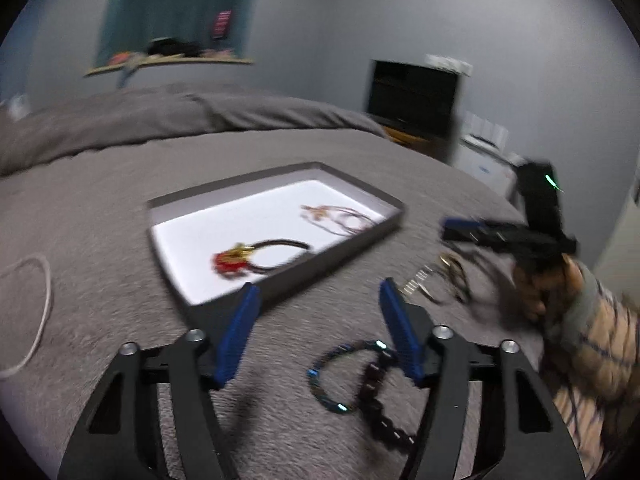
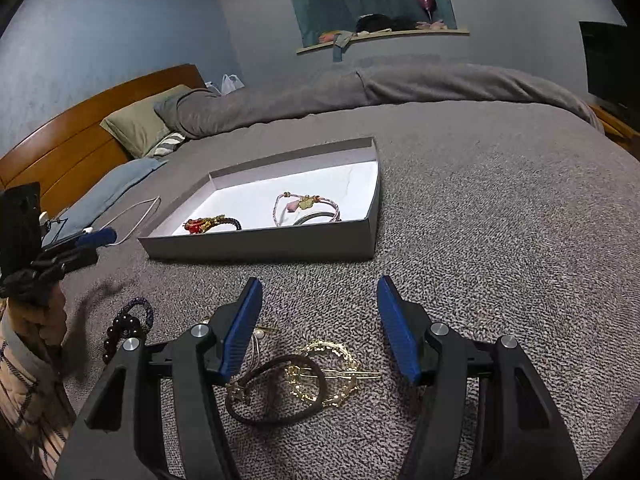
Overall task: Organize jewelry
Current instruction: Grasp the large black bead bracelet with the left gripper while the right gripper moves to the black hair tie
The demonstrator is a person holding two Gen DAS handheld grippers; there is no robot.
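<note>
- Hovering low over the grey blanket point(image 2: 480, 208), the right gripper point(image 2: 320, 292) has its 2 blue fingers point(image 2: 394, 322) spread wide with nothing between them.
- Just under and ahead of its jaws lie a gold filigree hair clip point(image 2: 334, 372) and a dark hair tie point(image 2: 276, 392), the tie overlapping the clip's left edge.
- Over on the left gripper point(image 1: 318, 294), same story: 2 blue pads point(image 1: 400, 328) parted, holding nothing.
- Right beside its right finger sit a blue beaded bracelet point(image 1: 326, 384) and a dark beaded bracelet point(image 1: 376, 392), touching each other on the blanket.
- Further out, the shallow grey box point(image 2: 280, 246) with a white floor sits ahead of both grippers.
- Inside it, a red-and-gold charm bracelet point(image 2: 210, 224) lies toward one end, a pink corded bracelet point(image 2: 306, 206) toward the other.
- At the far left, a white cable point(image 1: 40, 304) loops across the blanket.
- Motion blur softens the left wrist view, so the small pieces near the right gripper there can't be made out.
</note>
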